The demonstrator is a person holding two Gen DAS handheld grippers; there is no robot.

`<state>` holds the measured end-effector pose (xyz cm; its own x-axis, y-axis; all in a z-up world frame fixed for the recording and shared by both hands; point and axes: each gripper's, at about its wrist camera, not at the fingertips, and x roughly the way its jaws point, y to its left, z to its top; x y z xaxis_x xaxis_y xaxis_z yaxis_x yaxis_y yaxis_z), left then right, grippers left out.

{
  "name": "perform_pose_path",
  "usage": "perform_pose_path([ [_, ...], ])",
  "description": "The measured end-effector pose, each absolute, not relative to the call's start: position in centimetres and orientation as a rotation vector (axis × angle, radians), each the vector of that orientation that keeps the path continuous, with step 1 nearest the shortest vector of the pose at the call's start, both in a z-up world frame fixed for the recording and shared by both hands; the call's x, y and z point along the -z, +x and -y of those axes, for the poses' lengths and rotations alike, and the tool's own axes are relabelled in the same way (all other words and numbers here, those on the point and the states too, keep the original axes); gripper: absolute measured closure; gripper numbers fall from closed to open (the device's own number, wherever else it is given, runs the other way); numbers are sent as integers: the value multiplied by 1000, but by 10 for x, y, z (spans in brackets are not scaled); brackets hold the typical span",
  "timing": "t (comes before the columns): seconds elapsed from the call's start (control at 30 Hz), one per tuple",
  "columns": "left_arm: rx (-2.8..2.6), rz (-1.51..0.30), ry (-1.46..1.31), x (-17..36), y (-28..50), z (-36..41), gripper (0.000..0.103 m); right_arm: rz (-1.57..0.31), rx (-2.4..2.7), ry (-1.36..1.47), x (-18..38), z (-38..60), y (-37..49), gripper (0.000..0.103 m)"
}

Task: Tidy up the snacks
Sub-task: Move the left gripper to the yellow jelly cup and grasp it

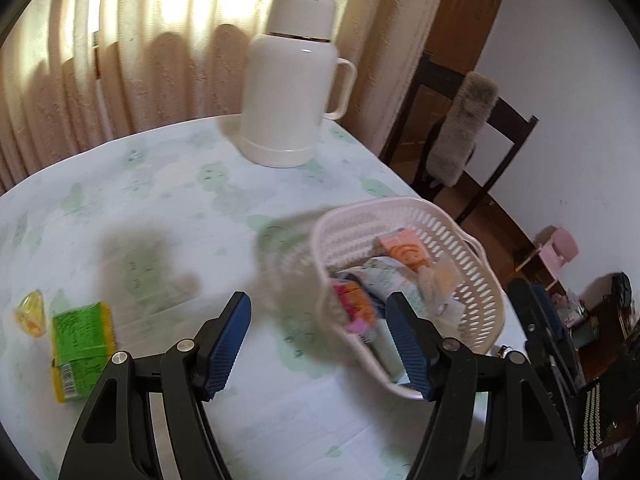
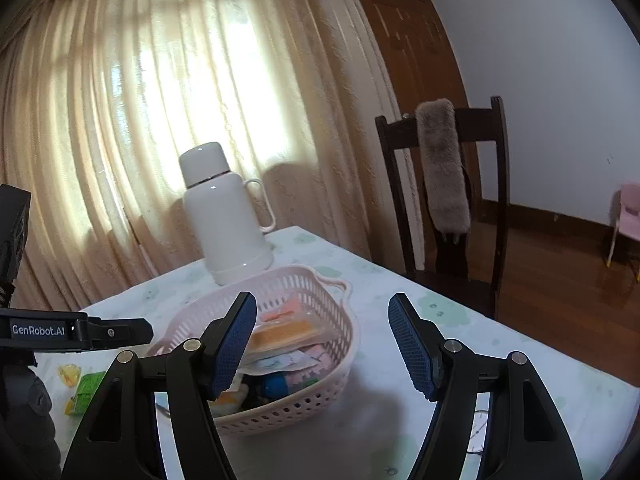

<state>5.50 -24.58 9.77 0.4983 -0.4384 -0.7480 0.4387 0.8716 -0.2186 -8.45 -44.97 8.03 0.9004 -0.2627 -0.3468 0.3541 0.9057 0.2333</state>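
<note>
Green packet (image 1: 82,344) next | left fingers (image 1: 318,340) apart, empty | right fingers (image 2: 322,344) apart, empty | straddle packet squarely, drop in basket (image 1: 480,280).

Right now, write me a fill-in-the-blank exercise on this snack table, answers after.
1. Most snacks lie in the pale pink slotted plastic ____.
2. The green and yellow snack packet lies on the ____ outside it.
3. The tall white flask has its handle on the ____ side.
4. The left gripper holds ____.

Answers: basket; tablecloth; right; nothing
</note>
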Motion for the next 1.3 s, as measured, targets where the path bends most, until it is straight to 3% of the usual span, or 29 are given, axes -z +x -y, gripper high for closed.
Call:
perform_pose_path([
  [0.6,219,-880,-113,-93,83,104,35,-307,357,235,-81,441,-84,32],
  [0.9,79,-902,-193,-76,107,37,29,-307,386,184,-82,433,-83,32],
  [1.3,15,-955,-175,-34,130,11,29,-322,432,146,-82,428,-79,31],
])
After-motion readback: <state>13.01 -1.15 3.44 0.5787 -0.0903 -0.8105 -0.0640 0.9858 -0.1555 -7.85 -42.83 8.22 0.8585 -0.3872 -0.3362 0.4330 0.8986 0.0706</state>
